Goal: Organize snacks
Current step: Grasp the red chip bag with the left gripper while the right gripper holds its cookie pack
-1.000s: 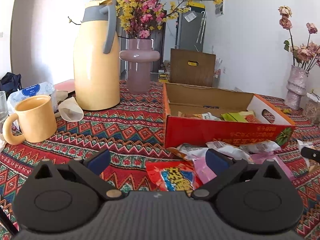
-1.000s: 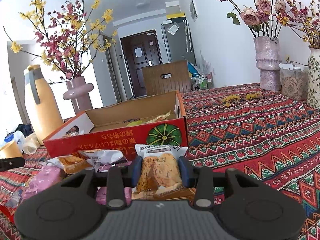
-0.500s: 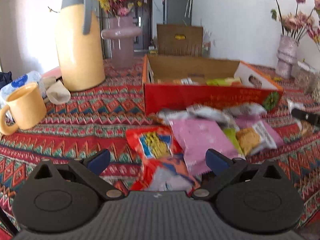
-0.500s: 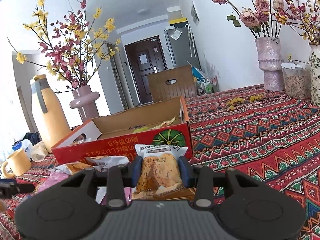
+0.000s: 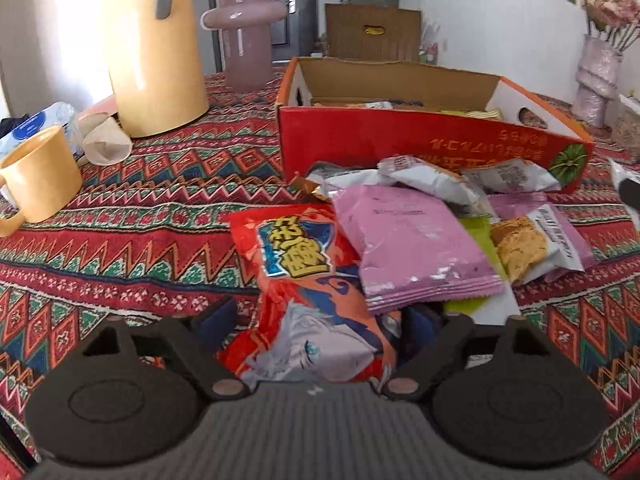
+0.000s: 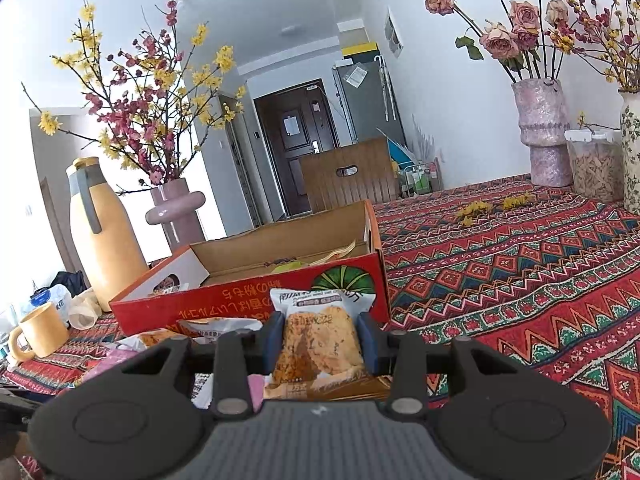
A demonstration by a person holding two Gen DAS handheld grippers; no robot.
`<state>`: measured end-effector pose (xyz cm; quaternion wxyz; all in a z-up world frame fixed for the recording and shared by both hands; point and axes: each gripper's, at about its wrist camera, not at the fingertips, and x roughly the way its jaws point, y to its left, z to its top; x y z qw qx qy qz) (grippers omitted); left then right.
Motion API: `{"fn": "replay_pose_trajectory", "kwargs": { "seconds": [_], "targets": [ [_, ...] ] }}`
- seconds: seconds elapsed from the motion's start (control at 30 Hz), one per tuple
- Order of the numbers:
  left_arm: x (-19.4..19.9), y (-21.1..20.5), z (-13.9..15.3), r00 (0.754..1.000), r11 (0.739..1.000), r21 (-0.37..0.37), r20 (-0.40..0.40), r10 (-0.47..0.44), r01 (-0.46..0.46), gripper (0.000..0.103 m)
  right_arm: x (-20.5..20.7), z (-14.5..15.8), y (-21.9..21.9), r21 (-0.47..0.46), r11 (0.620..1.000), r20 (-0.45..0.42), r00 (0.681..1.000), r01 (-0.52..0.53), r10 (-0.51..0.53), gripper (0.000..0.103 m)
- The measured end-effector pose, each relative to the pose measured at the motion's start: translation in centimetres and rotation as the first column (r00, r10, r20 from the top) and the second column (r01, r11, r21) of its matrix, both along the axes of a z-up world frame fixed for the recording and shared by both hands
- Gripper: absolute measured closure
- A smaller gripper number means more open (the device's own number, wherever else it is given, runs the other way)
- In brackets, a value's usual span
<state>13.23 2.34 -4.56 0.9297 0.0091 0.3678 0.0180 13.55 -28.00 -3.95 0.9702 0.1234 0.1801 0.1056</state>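
Note:
In the left wrist view my left gripper (image 5: 320, 320) hangs low over a red snack bag (image 5: 296, 252) on the patterned cloth. Its jaws are closing with the bag's near end between them, and a gap still shows beside the left pad. A pink pack (image 5: 408, 240) overlaps the bag, among white packs (image 5: 424, 176) and a biscuit pack (image 5: 528, 244). Behind them stands the open red cardboard box (image 5: 400, 148) with a few snacks inside. My right gripper (image 6: 322, 328) is shut on a biscuit pack (image 6: 320, 348), held just in front of the box (image 6: 240, 300).
A yellow thermos jug (image 5: 156, 52), a yellow mug (image 5: 36, 176), a crumpled cup (image 5: 106, 144) and a pink vase (image 5: 244, 32) stand at the left. At the far right are flower vases (image 6: 544, 132) and a clear jar (image 6: 592, 164). Open cloth (image 6: 520, 264) lies right of the box.
My left gripper has tipped down and sunk toward the red bag, which now lies between its narrowing jaws. The right gripper keeps its hold on the biscuit pack, nearly still.

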Motion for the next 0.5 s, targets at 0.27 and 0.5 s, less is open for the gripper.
{"fn": "replay_pose_trajectory", "kwargs": {
  "seconds": [0.27, 0.5],
  "targets": [
    [-1.5, 0.9, 0.5, 0.999, 0.999, 0.032, 0.036, 0.004, -0.005, 0.042, 0.0, 0.0, 0.0, 0.000, 1.000, 0.000, 1.000, -0.001, 0.001, 0.064],
    [-2.5, 2.2, 1.2, 0.996, 0.998, 0.058, 0.084, 0.033, -0.038, 0.044, 0.0, 0.0, 0.0, -0.001, 1.000, -0.001, 1.000, 0.000, 0.000, 0.064]
  ]
}}
